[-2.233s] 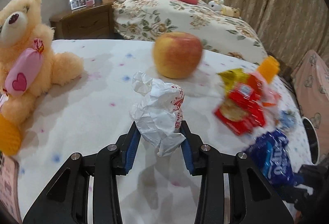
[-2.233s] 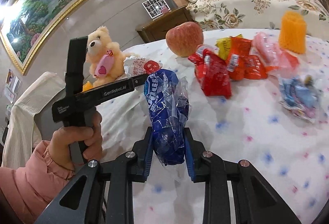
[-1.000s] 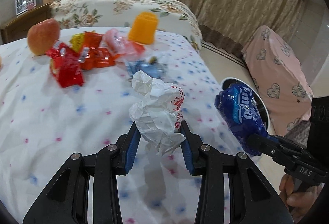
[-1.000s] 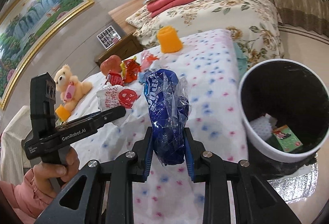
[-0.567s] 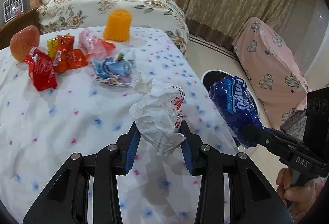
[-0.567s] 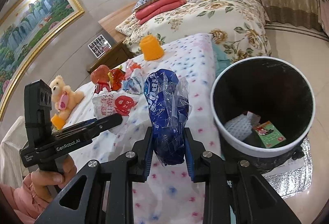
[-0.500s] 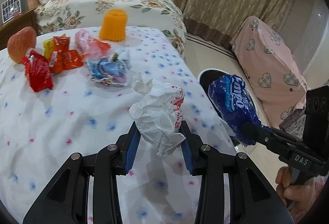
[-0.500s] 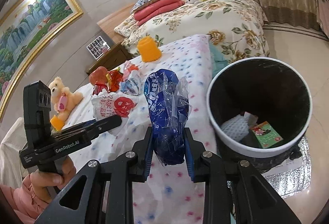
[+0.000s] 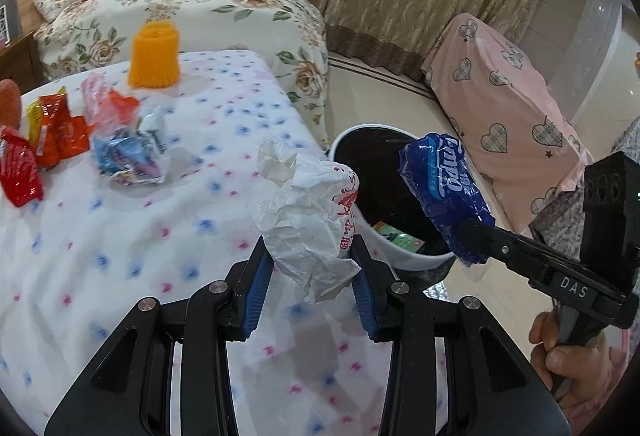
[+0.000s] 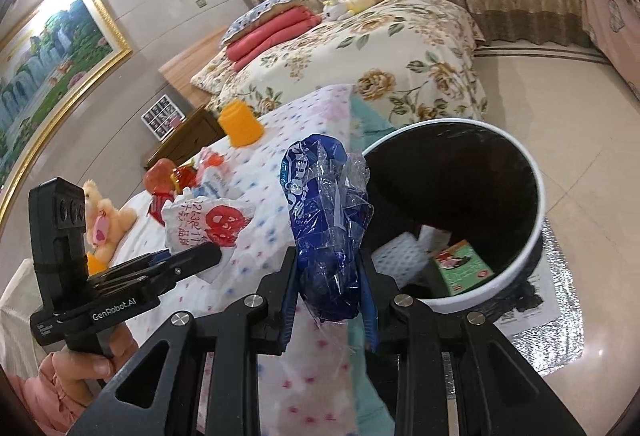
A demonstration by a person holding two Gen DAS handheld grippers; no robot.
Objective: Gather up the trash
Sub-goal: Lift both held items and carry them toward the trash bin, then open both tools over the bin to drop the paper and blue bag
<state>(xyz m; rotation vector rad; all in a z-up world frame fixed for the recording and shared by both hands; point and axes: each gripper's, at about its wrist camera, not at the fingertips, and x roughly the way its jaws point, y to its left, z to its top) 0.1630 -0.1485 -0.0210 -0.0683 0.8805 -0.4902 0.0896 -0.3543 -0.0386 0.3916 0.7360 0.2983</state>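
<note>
Blue plastic wrapper [image 10: 326,228] stands upright, clamped in the right gripper [image 10: 329,300], just short of the white-rimmed bin [image 10: 536,204], which lies ahead and to its right; this hand is the nearer one. Crumpled white paper bag [image 9: 310,220] is pinched in the left gripper [image 9: 310,284] above the bedspread's [image 9: 120,256] corner, bin beyond. Loose wrappers [image 9: 124,152] remain behind; nothing blocks the opening.

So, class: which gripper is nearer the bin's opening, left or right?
Right. The right gripper holds its blue wrapper at the bin rim; the left gripper with its white bag is over the bed.
</note>
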